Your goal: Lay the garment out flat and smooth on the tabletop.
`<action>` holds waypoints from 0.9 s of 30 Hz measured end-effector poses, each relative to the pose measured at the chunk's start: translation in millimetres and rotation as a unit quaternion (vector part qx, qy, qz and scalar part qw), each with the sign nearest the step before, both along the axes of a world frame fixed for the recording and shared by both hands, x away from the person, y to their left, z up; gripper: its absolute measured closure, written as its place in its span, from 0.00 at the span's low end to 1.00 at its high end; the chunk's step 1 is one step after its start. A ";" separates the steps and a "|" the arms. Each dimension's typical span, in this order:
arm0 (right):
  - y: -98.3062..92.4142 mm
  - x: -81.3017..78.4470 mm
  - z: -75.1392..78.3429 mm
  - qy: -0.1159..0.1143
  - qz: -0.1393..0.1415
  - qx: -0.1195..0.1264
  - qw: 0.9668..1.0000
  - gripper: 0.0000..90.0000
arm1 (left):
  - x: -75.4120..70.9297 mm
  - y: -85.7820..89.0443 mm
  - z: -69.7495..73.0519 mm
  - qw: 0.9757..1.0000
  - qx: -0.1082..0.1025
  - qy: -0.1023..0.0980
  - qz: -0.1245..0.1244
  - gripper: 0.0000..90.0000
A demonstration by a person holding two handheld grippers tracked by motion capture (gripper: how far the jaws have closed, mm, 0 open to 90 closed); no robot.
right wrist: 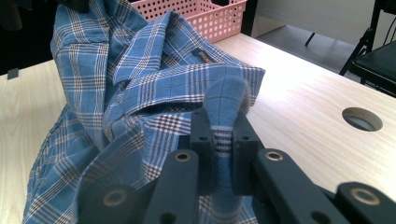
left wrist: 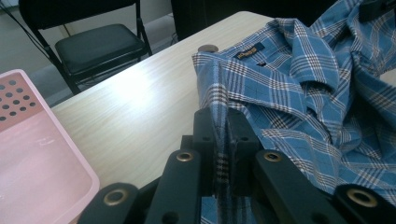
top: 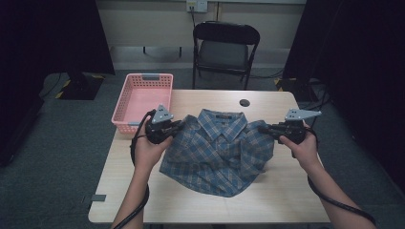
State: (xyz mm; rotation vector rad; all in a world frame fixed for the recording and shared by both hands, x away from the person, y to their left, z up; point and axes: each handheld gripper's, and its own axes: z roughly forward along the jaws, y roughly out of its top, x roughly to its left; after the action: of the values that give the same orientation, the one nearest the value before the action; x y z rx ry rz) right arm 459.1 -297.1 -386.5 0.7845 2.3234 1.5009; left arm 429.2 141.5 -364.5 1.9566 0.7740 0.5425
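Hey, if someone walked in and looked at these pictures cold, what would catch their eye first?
First, the blue plaid shirt in the middle of the table, pinched at each shoulder: the left hand-held gripper is shut on one side and the right hand-held gripper on the other. Next, the pink basket at the table's far left corner. Behind the table stands a black folding chair.

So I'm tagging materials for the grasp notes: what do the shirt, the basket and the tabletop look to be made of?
Shirt: woven fabric, probably cotton, matte; its blue plaid drapes and creases softly.
Basket: pink moulded plastic, going by its even rows of punched holes and smooth rim.
Tabletop: pale wood-grain surface, likely laminate over board, with a slight sheen.
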 end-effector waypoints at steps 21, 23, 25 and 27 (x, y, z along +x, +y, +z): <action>-3.6 13.6 2.4 -0.001 -0.027 0.007 1.000 0.92 | 13.8 -3.2 5.5 1.000 0.004 -0.003 0.007 0.94; -3.4 14.2 4.2 -0.006 -0.026 0.011 1.000 0.92 | 15.3 -2.4 7.1 1.000 0.002 -0.003 0.010 0.94; -3.2 14.7 5.3 -0.007 -0.028 0.011 1.000 0.92 | 15.9 -2.2 7.6 1.000 0.002 -0.004 0.012 0.94; -3.1 15.5 5.9 -0.008 -0.028 0.010 1.000 0.92 | 16.9 -1.9 9.0 1.000 0.003 -0.004 0.013 0.94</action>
State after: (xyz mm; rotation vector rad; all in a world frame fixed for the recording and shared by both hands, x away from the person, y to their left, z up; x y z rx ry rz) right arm 474.6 -300.3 -380.5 0.8324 2.2585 1.5044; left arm 446.0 139.6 -355.5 1.9522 0.7945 0.5680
